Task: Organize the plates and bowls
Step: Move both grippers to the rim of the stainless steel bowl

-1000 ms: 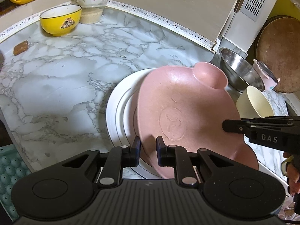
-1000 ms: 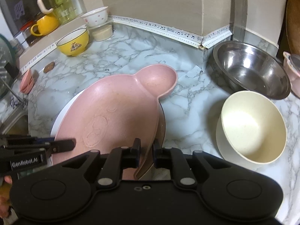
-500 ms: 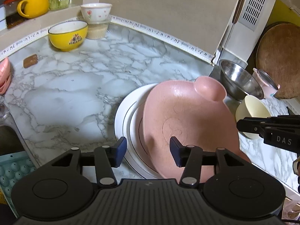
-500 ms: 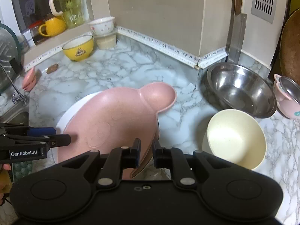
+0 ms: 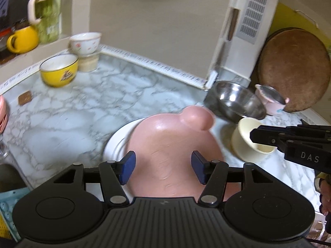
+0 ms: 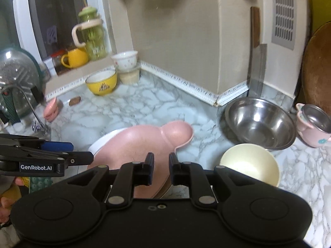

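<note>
A pink plate with a round ear lies over a white plate on the marble counter. My left gripper hovers above the pink plate's near edge. Its jaws are opening and the blue pads touch nothing. In the right wrist view my right gripper is shut on the near rim of the pink plate, which looks tilted up toward me over the white plate. The left gripper shows at the left there. A cream bowl stands just right of the plates.
A steel bowl and a small pink pot stand at the right, with a round wooden board behind. A yellow bowl and a flowered white bowl stand at the far corner. A tap and sink lie left.
Both grippers have risen and drawn back from the counter. The left jaws, shut on the pink plate's rim a second ago, have opened wide. The right stays shut on the rim.
</note>
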`<state>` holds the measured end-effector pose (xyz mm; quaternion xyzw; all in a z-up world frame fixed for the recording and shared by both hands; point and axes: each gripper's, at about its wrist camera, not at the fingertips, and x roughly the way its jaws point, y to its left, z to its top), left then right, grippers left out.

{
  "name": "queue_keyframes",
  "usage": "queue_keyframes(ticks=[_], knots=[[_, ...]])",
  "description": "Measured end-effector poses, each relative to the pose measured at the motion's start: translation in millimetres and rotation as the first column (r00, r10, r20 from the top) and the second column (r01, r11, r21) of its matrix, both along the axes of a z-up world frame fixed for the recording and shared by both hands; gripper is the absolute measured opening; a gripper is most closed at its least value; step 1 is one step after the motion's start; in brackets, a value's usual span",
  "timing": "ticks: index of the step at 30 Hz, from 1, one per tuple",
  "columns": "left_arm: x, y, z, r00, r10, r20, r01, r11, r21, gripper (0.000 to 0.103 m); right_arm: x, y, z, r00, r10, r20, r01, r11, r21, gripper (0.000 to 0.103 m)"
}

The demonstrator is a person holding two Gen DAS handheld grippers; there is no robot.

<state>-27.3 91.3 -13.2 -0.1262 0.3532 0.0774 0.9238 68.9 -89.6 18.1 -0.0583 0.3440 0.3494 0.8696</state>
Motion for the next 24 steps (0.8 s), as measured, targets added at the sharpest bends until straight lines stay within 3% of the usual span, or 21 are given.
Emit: queue_keyframes(ticks=[2, 5, 8, 10, 13, 15, 18, 24], knots=[[3.7, -8.7, 5.2, 1.000, -0.014, 0.012, 0.014, 1.000, 0.004, 0.066, -0.9, -8.9, 4.2, 1.000, -0.010, 0.020, 0.010, 1.000, 0.018, 0.016], [11.6, -21.2, 11.1, 0.999, -0.039, 0.023, 0.039, 0.999, 0.007, 0.066, 0.4, -24.2, 8.6, 0.999, -0.028, 0.042, 0.027, 0.999, 0.034, 0.019], [24.0, -34.7, 16.0, 0.998, -0.064, 0.030, 0.064, 0.998, 0.015, 0.066, 4.3, -40.1, 12.4, 0.997, -0.049, 0.053, 0.047, 0.998, 0.046, 0.029], [32.8, -44.1, 18.7, 0.996, -0.079, 0.032, 0.079, 0.997, 0.020, 0.066, 8.6, -51.7, 14.9, 0.996, -0.065, 0.059, 0.062, 0.997, 0.053, 0.054], [49.1, -59.5, 22.5, 0.994, -0.103, 0.033, 0.102, 0.994, 0.033, 0.066, 15.7, -67.4, 17.3, 0.992, -0.097, 0.076, 0.094, 0.995, 0.046, 0.076], [59.3, -68.8, 24.5, 0.993, -0.116, 0.034, 0.115, 0.992, 0.042, 0.067, 21.4, -77.7, 18.4, 0.988, -0.120, 0.092, 0.117, 0.992, 0.036, 0.079], [77.5, -82.4, 28.3, 0.991, -0.125, 0.044, 0.122, 0.990, 0.070, 0.077, 33.0, -93.1, 18.8, 0.982, -0.151, 0.110, 0.149, 0.988, 0.027, 0.088], [116.7, -99.1, 32.3, 0.990, -0.128, 0.052, 0.122, 0.988, 0.092, 0.078, 65.2, -121.0, 15.2, 0.971, -0.204, 0.120, 0.204, 0.979, 0.014, 0.099]])
